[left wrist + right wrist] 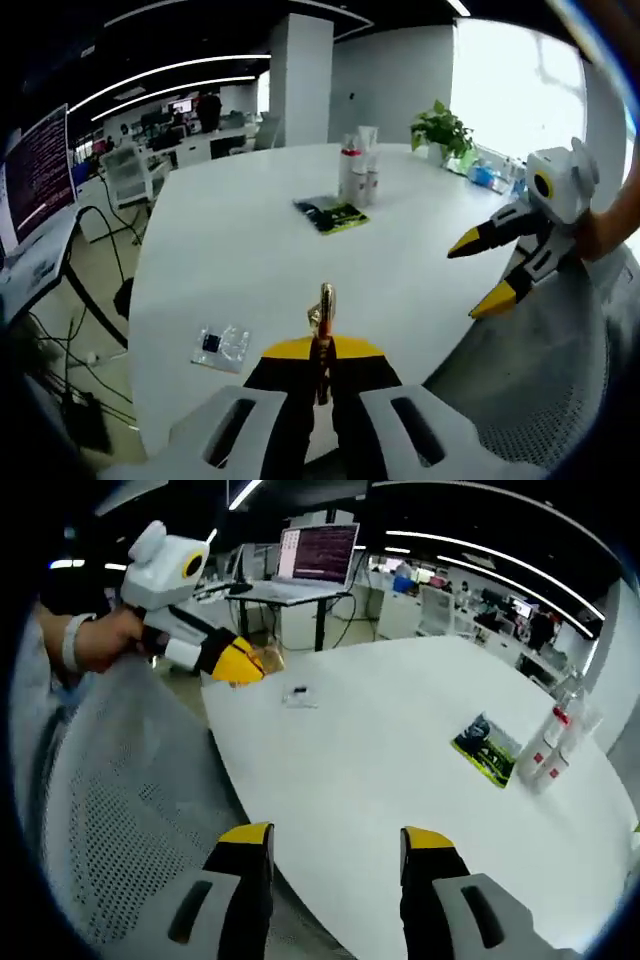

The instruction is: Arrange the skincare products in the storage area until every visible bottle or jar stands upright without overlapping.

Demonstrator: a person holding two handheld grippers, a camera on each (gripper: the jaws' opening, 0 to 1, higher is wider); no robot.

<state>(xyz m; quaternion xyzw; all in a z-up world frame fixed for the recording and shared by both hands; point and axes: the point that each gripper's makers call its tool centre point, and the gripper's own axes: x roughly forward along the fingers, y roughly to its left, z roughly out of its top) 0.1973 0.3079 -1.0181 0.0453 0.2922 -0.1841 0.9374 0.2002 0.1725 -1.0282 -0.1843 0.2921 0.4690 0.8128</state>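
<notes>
- The left gripper (322,345) was clenched on a slim gold-coloured tube (323,325), seemingly a small cosmetic item; the tube stood between the closed yellow-tipped jaws with its long axis running up and away from the camera, its free end pointing toward the middle of the white round table (250,250).
- It was probably held at its lower part so that it could be set down upright.
- The right gripper (335,845) was released, its jaws spread wide with nothing between them, hovering over the table's near edge beside a grey mesh chair (120,810), likely waiting to assist.
- A cluster of clear upright bottles with red labels (358,170) stood far across the table, close together; whether they touched could not be told.
- A flat dark-and-green sachet (332,214) lay just in front of them, flat on the table.
- A small clear plastic packet (220,345) lay near the table edge, well apart from the bottles.
</notes>
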